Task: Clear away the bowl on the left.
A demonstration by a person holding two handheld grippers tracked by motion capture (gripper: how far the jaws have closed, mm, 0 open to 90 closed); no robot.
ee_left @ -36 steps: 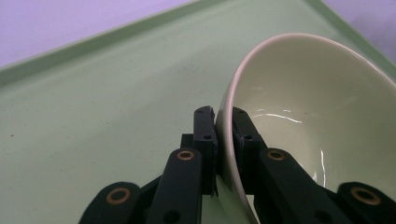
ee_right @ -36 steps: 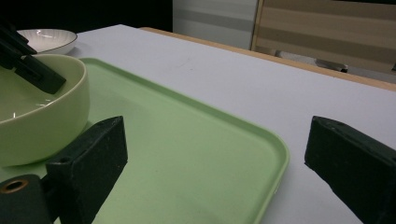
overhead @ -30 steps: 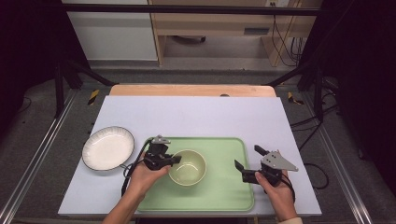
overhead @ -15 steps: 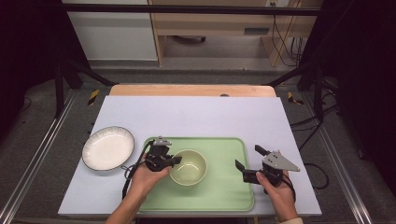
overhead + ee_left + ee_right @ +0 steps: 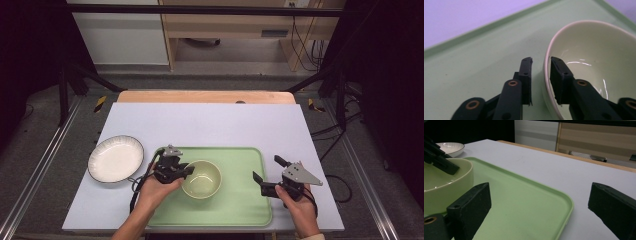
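1. The left hand-held gripper [image 5: 186, 171] has its two black jaws astride the rim of the pale green glazed ceramic bowl [image 5: 202, 178], one jaw outside the wall and one inside. In the left gripper view a sliver of gap shows on each side of the rim, so the jaws stand a little apart and are not yet pinching it.

2. That bowl [image 5: 594, 62] stands upright just ahead of the left hand-held gripper [image 5: 541, 61], on the flat light green plastic tray [image 5: 240, 210], which lies on the white-covered counter [image 5: 210, 122].

3. The right hand-held gripper [image 5: 266, 173] hangs well apart from the bowl, over the tray's far edge on its own side. Its jaws are spread wide, with the tray's rim [image 5: 566, 207] between them and nothing held.

4. I judge the step in hand to be the grasp of the bowl's rim. The next move calls for pressing the jaws together on the rim and then lifting straight up, so the bowl does not tip or slide.

5. A white round ceramic plate with a dark edge [image 5: 115, 158] sits on the counter beyond the left hand-held gripper's outer side, near but clear of the tray; it may be where the bowl goes.

6. Compared with the frames a second and half a second ago, little differs: the bowl, plate and tray lie where they did, and both hand-held grippers keep nearly the same stations.
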